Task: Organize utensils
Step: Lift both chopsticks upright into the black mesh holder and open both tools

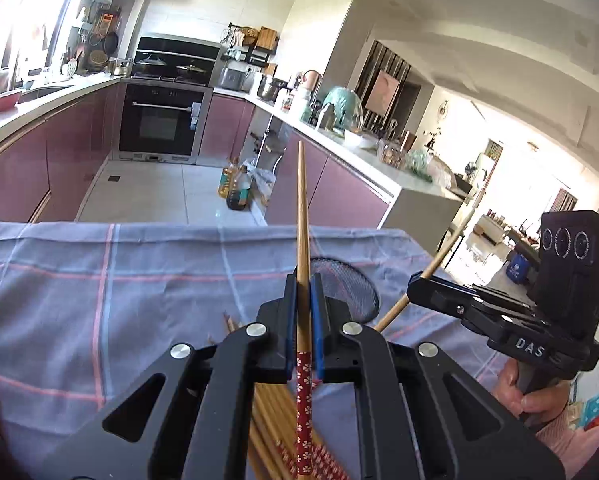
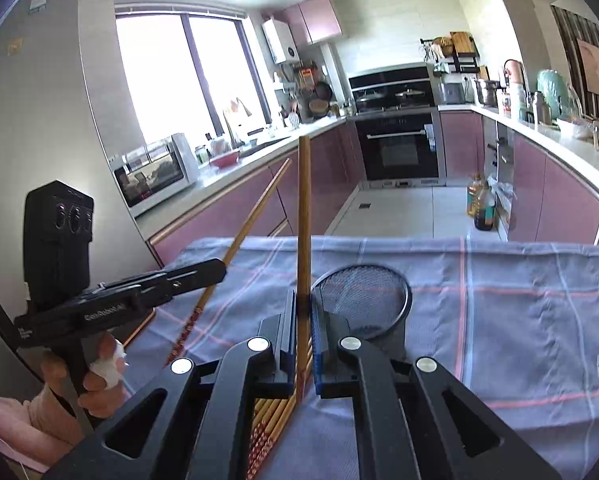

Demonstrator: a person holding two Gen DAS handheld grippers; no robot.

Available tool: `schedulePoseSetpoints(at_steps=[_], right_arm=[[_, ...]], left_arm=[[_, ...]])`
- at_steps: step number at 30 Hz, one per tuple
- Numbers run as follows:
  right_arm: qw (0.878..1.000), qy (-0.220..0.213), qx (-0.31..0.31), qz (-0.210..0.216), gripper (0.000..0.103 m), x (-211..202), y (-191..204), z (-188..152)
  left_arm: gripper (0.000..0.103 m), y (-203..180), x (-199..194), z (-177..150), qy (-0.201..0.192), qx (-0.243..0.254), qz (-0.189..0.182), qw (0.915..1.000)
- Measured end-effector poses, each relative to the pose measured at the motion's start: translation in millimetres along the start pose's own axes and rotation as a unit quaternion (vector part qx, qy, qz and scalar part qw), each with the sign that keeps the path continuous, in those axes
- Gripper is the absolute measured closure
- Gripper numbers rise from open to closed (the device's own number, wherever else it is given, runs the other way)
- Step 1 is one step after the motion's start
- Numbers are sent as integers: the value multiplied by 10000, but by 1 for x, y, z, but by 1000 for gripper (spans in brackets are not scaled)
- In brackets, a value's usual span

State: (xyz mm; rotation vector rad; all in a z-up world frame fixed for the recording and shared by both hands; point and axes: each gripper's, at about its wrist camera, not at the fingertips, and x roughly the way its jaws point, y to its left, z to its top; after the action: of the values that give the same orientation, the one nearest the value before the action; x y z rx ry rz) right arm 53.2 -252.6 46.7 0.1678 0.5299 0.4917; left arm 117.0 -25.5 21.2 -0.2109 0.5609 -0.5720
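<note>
At the bottom centre of the left wrist view, the left tongs (image 1: 303, 312) were closed on a single chopstick (image 1: 302, 240), gripping it just above its red flowered handle so the tapered tip stood up toward the middle of the frame. Holding it upright that way probably kept it clear of the pile and ready to drop tip-first into a holder. The right tongs (image 2: 303, 312), at the bottom centre of the right wrist view, likewise pinched a second chopstick (image 2: 304, 208), its plain end rising to mid-frame; which end pointed up was hard to tell there.

Directly below both tools, at the lower edge of each view, the loose chopsticks (image 1: 275, 432) lay in a bundle on the checked cloth (image 1: 99, 280) covering the tabletop, so each tool seemed to be drawing one stick at a time from that heap.

Just beyond the tongs, right of centre, sat a black mesh holder (image 2: 367, 296), its round rim open upward. It was the likeliest place for the sticks, being close and within easy reach of both hands.

Farther off, in the upper half of both views, ran the purple kitchen cabinets (image 2: 555, 200) and the oven (image 2: 399, 148).
</note>
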Motion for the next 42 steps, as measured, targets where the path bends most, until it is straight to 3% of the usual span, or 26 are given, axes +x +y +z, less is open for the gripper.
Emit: schedulePoseSetpoints(at_steps=[10, 19, 26, 34, 38, 40, 42], right_arm=[[9983, -503, -287, -3, 98, -14, -8, 54], [9971, -728, -213, -105, 98, -2, -30, 66], [9997, -150, -131, -166, 98, 28, -41, 43], [9984, 492, 109, -270, 96, 63, -57, 23], [9975, 496, 280, -423, 94, 67, -65, 25], [9972, 436, 320, -522, 88, 65, -66, 25], [9967, 352, 325, -649, 74, 59, -65, 25]], left_arm=[[95, -30, 37, 61, -655, 53, -140, 9977], [95, -36, 93, 72, -673, 15, 77, 9977], [95, -18, 130, 47, -425, 39, 341, 9985], [95, -12, 126, 23, -35, 500, 421, 9979], [81, -12, 119, 21, 39, 726, 500, 9961], [78, -11, 111, 22, 17, 784, 516, 9956], [73, -8, 101, 23, 2, 834, 546, 9950]])
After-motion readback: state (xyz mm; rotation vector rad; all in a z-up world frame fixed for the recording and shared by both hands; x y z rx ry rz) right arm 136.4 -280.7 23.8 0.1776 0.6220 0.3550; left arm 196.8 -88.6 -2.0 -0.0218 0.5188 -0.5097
